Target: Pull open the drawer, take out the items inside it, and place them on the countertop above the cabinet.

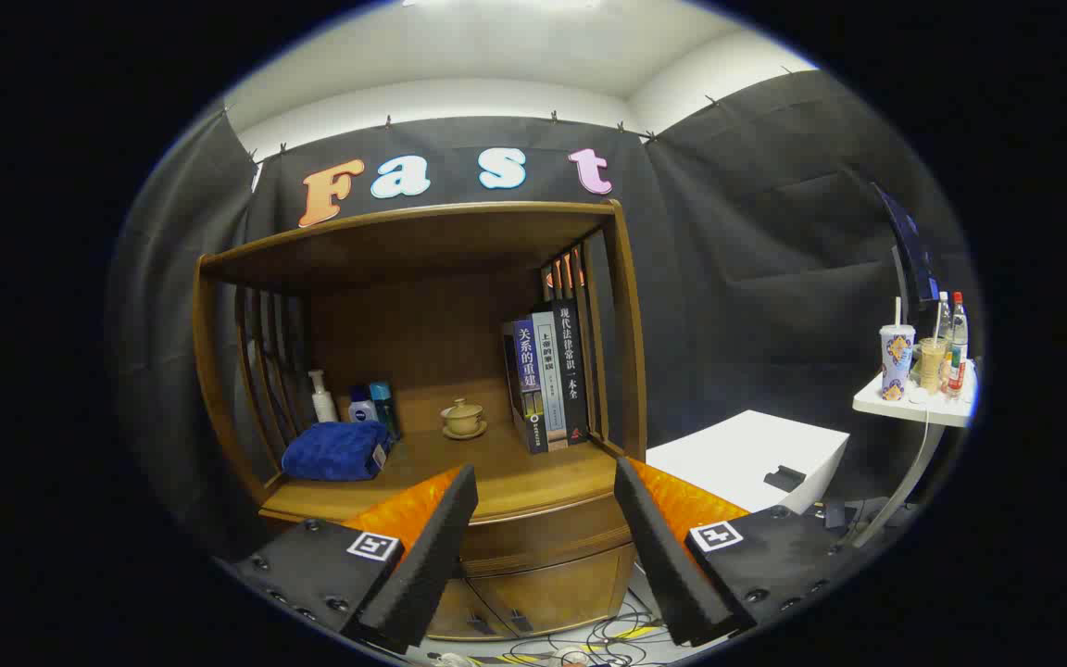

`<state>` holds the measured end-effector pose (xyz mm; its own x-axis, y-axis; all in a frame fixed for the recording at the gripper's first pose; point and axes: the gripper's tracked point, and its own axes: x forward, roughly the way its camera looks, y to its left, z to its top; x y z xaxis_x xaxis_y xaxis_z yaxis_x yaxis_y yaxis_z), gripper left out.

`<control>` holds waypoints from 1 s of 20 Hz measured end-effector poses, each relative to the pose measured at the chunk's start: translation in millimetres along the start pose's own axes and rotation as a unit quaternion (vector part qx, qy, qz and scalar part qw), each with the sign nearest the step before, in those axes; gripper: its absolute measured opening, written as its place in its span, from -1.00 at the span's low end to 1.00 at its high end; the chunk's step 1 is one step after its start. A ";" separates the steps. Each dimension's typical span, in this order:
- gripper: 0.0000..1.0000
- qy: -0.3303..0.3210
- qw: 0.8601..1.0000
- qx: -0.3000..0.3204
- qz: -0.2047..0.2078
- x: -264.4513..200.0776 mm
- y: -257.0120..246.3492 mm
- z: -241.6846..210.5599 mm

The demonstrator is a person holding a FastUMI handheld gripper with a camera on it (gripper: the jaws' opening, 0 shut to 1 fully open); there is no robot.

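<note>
The gripper (547, 547) is held spread wide, nothing between the fingers (432, 547), which frame the lower centre of the frame w/ the cabinet (533, 565) front seen in the gap. The drawer (543, 533) is judged to be the curved wood band just under the countertop (533, 472) edge, shut, w/ no contents to be seen; it lies straight ahead of the fingertips and between them, slightly below the countertop line. Its long axis runs left-right across the frame, roughly square to the line of the fingers, so a pull straight back toward the camera is what is called for. No handle can be made out on that band; a grip point would have to be found along its lower lip or edge, and that cannot be told from here. Below it, two lower door panels (533, 602) w/ small dark pulls are seen at bottom centre, not to be mistaken for the drawer. The countertop is already partly taken: a blue towel (337, 451) at left w/ bottles (353, 398) behind it, a lidded cup (464, 419) on a saucer near centre, books (552, 380) upright at right. Free space is left on the front strip btwn towel and books, just beyond the fingertips. Task is judged at its start: drawer not yet opened, approach needed fwd and a little down.
</note>
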<state>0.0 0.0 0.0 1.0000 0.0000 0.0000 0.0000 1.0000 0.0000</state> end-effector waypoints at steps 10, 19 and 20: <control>0.96 -0.001 1.000 -0.004 0.003 -2.2 2.8 0.1; 0.96 -0.004 1.000 -0.007 0.004 -3.9 5.8 2.3; 0.96 -0.005 1.000 -0.007 0.005 -3.7 6.3 3.3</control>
<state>-3.7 6.3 3.3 0.9999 0.0101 0.0100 -0.0100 0.9998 -0.0147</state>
